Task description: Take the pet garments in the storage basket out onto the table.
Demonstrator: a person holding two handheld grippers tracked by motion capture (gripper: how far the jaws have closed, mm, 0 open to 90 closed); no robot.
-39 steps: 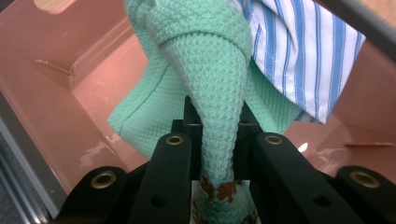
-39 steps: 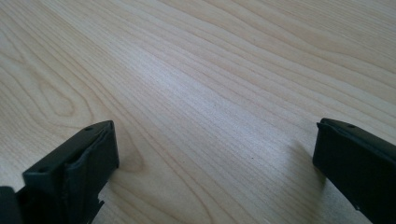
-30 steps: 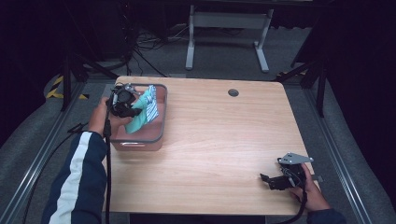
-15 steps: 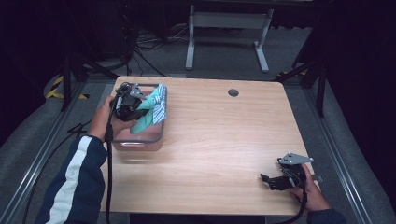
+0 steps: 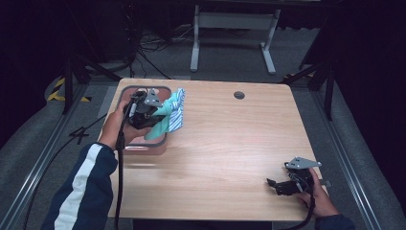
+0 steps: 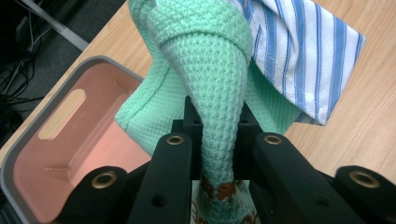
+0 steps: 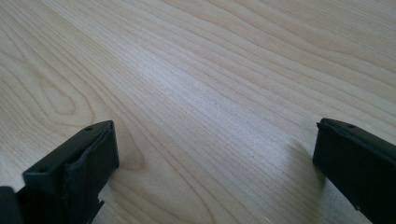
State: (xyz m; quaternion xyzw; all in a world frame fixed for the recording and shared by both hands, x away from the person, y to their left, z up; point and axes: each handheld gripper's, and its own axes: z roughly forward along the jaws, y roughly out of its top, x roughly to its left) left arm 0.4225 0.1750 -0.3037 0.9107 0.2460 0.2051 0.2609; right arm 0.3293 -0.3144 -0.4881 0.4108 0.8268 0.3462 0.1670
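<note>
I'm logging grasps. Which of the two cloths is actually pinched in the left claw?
The mint-green waffle-knit cloth is clamped in the left claw; the blue-striped white cloth merely hangs with it, outside the jaws.

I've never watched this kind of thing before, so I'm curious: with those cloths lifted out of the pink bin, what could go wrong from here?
The left gripper pinches only the green cloth; the striped cloth merely drapes beside it and may slip off. The hanging cloth could also catch the bin rim and drag it.

Left gripper [image 5: 152, 111] raised, fingers clamped, right gripper [image 5: 280, 186] low, fingers spread
</note>
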